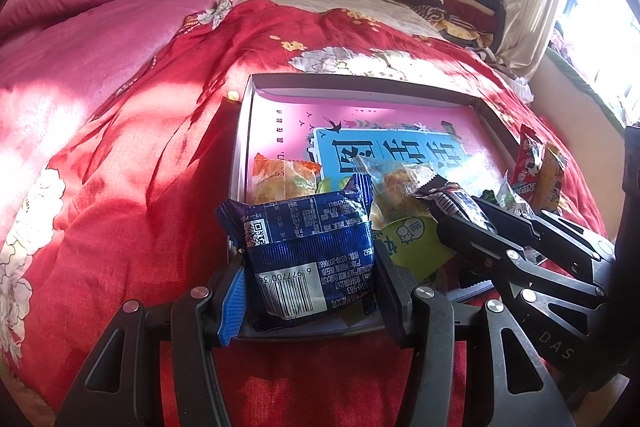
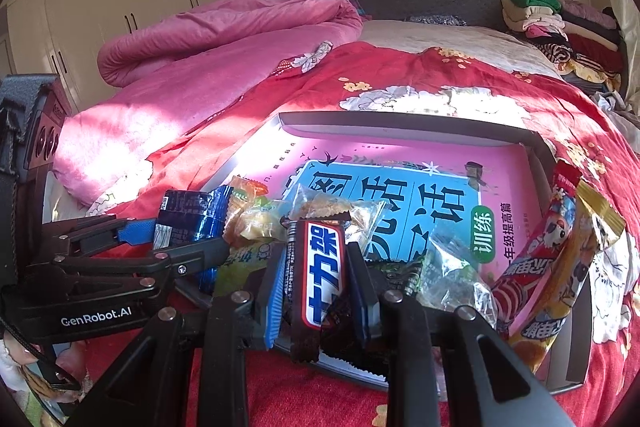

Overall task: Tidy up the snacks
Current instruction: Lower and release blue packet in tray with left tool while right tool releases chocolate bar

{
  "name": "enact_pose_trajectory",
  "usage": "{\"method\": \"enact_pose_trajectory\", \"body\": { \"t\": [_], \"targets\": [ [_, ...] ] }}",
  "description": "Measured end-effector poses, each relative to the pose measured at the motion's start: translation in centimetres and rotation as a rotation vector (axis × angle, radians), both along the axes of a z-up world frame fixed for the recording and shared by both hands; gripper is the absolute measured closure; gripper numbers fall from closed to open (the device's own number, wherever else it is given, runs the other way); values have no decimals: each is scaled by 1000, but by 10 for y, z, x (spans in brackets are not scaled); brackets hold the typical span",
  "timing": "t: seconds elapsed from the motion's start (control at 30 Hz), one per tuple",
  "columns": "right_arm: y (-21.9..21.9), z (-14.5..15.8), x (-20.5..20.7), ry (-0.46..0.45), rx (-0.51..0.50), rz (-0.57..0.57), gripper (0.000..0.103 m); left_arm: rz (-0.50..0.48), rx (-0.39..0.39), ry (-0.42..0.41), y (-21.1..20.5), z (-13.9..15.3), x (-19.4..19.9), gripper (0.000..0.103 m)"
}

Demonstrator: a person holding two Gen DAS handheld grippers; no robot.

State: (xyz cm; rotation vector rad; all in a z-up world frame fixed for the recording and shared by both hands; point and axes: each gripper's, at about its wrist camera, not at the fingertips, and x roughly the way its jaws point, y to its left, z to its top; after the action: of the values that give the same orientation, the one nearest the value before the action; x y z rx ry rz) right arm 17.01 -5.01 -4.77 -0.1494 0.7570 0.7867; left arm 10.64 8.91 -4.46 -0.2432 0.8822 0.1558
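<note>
A shallow grey box (image 1: 360, 83) (image 2: 400, 125) lies on the bed with a pink and blue book (image 1: 392, 151) (image 2: 384, 191) inside. My left gripper (image 1: 310, 279) (image 2: 176, 239) is shut on a blue snack packet (image 1: 308, 251) (image 2: 192, 223) over the box's near left corner. My right gripper (image 2: 320, 287) (image 1: 456, 223) is shut on a dark chocolate bar (image 2: 322, 275) (image 1: 452, 199) over the near edge. Loose snacks lie in the near part of the box: orange and clear packets (image 1: 284, 179) (image 2: 256, 223) and a green packet (image 1: 412, 239).
Two long red and yellow snack sticks (image 2: 552, 259) (image 1: 538, 171) lean on the box's right side. A red floral quilt (image 1: 152, 163) covers the bed, with a pink duvet (image 2: 224, 31) at the back left and stacked clothes (image 2: 560, 23) at the back right.
</note>
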Motion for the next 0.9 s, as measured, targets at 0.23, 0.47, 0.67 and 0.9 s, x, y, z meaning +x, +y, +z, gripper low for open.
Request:
{"method": "enact_pose_trajectory", "body": {
  "t": [0.23,0.47,0.67,0.9],
  "targets": [
    [2,-1,0,-1,-3,9,73,-25,-10,-6,-5,1,0,46],
    [4,-2,0,3,-1,19,73,-48,-4,-9,-10,1,2,46],
    [3,-3,0,9,6,17,73,-49,-4,-10,-10,1,2,46],
    [2,-2,0,6,5,17,73,-48,-5,-10,-10,1,2,46]
  ]
}}
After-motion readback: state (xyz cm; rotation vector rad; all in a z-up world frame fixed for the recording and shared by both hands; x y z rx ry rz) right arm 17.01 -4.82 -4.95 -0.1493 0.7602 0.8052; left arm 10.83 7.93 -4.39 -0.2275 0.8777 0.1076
